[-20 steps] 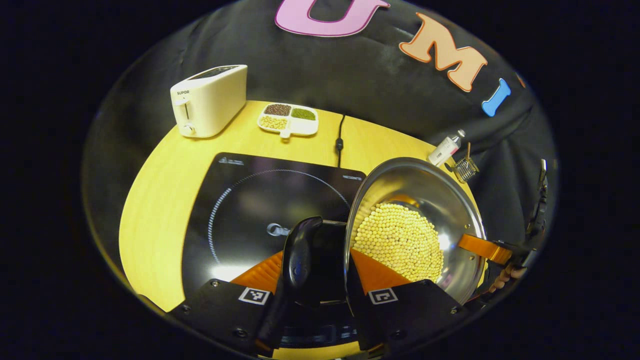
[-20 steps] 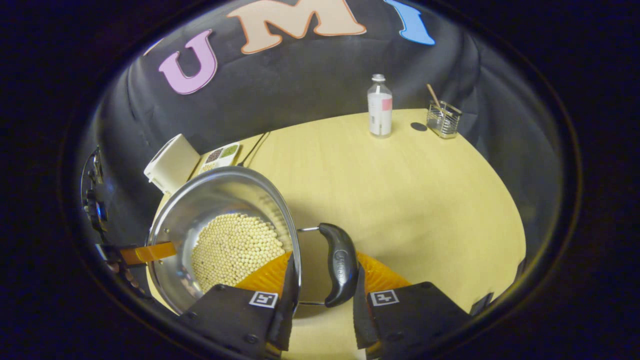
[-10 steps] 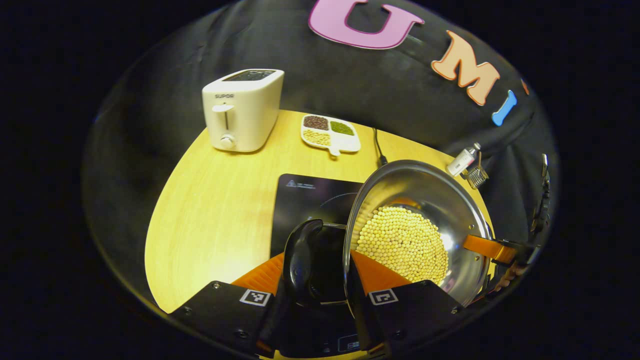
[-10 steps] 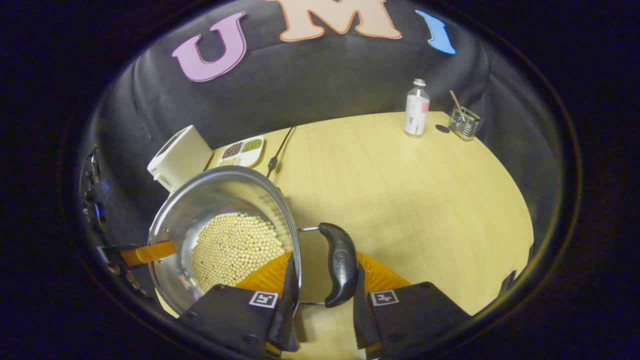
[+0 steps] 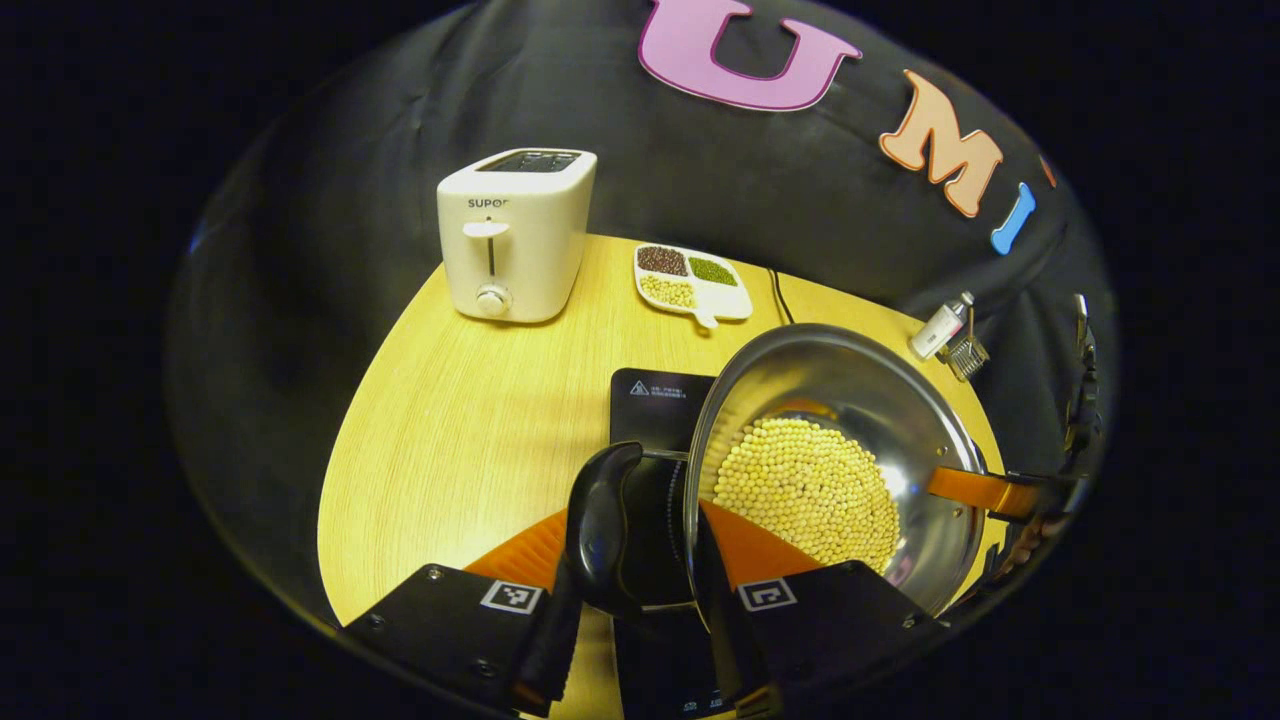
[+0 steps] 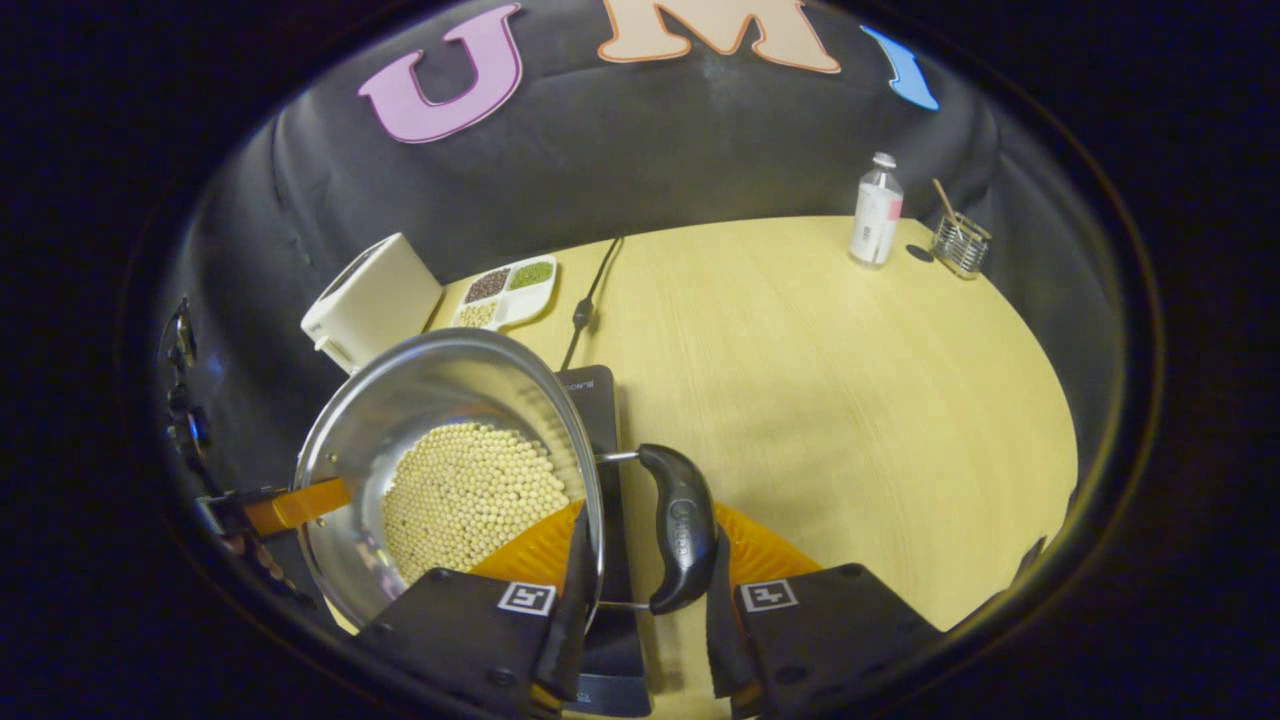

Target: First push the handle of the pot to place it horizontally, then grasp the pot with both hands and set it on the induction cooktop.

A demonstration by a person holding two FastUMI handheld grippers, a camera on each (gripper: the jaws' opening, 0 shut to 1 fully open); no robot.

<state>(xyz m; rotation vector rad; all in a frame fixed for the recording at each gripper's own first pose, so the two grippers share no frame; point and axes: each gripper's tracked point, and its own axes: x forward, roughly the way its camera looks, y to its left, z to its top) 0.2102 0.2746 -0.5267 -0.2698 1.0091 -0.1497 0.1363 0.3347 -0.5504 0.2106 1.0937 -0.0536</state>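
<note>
A steel pot of pale beans is held above the black induction cooktop, each side handle clenched between the fingers of the left gripper and right gripper; beyond, a toaster is seen on the wooden table.

Dim booth, overhead light. Counter bright in the middle, falling off to dark edges. Glare inside the pot wall. Strong fisheye bending at rims; focus sharp, no blur.
</note>
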